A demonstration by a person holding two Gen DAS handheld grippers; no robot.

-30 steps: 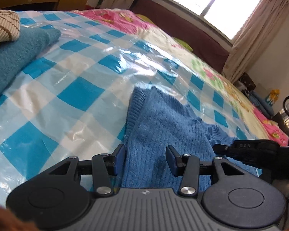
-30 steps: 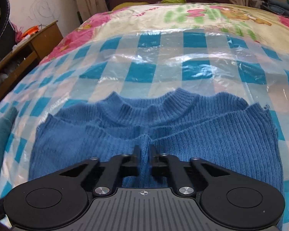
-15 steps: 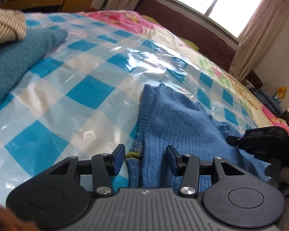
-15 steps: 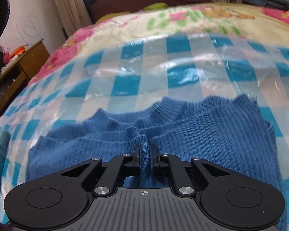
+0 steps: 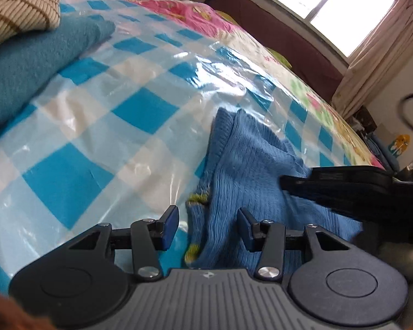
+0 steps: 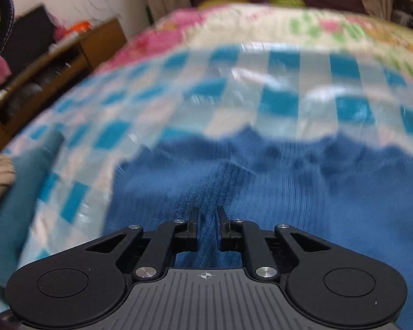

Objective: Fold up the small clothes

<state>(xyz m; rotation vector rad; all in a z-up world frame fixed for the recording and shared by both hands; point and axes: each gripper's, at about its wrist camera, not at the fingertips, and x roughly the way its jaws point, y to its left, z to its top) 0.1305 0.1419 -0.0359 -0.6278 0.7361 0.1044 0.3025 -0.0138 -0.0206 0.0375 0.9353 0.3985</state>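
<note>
right wrist: right gripper point(image 6: 207, 227) pinches blue sweater point(image 6: 288, 192)

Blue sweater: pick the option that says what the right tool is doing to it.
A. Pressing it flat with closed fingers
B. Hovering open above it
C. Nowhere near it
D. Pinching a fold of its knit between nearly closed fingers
D. In the right wrist view the right tool has its fingers drawn close with a ridge of the blue sweater caught between them.

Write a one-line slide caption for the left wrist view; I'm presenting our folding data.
Open left gripper straddles the blue knit sweater's edge on checkered plastic sheet.
</note>
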